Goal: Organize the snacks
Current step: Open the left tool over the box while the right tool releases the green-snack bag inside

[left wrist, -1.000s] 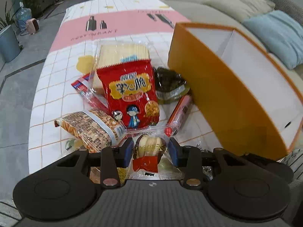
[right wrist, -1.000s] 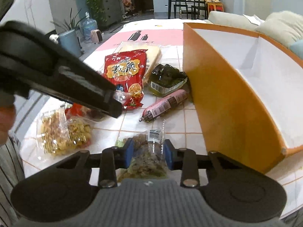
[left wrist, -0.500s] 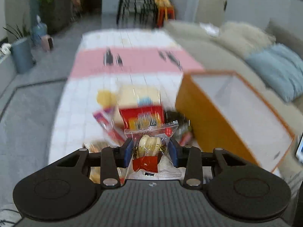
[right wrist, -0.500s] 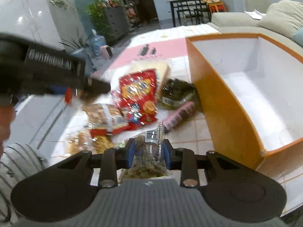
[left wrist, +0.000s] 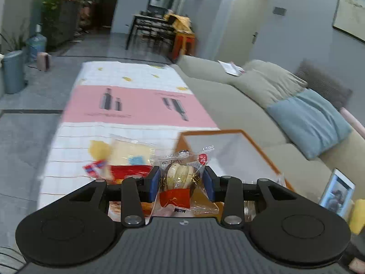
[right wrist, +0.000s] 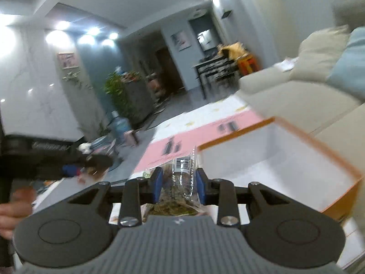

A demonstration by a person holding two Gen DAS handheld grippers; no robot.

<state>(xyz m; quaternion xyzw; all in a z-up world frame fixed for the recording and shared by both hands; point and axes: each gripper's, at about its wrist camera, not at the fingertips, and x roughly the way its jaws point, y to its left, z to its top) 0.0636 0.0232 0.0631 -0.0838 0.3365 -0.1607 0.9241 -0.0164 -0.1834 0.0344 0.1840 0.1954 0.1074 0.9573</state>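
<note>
Holding two snacks aloft, one per gripper, both lifted clear of the worktop point(left wrist: 136, 105) since a second ago, when each packet was still down among the pile.

Item 1: left gripper point(left wrist: 181, 182). Jaws closed on a clear-wrapped pastry packet point(left wrist: 182, 178) with a red band at its base; grip unchanged over the last second. Packet now sits in front of the near corner of the orange box point(left wrist: 228, 134).

Item 2: right gripper point(right wrist: 179, 186). Jaws closed on a clear packet of dark greenish snack point(right wrist: 180, 182), barcode label uppermost. Packet now lines up with the box's point(right wrist: 319, 146) near left rim, and the white interior lies open to the right.

Meaning for the task: pick-up looks done for both pieces; the carry toward the box appears under way, with release inside still to come.

View differences:
- Left wrist view alone shows the remaining pile: a pale cracker packet point(left wrist: 130, 150), a red bag point(left wrist: 130, 171) partly hidden by the jaws, and a small red-and-blue wrapper point(left wrist: 95, 166). It also shows a lit screen point(left wrist: 337, 191) at the lower right.
- Right wrist view alone shows the left gripper from the side, blurred, with the person's hand point(right wrist: 13, 210) below it, and more of the box's empty floor.
</note>
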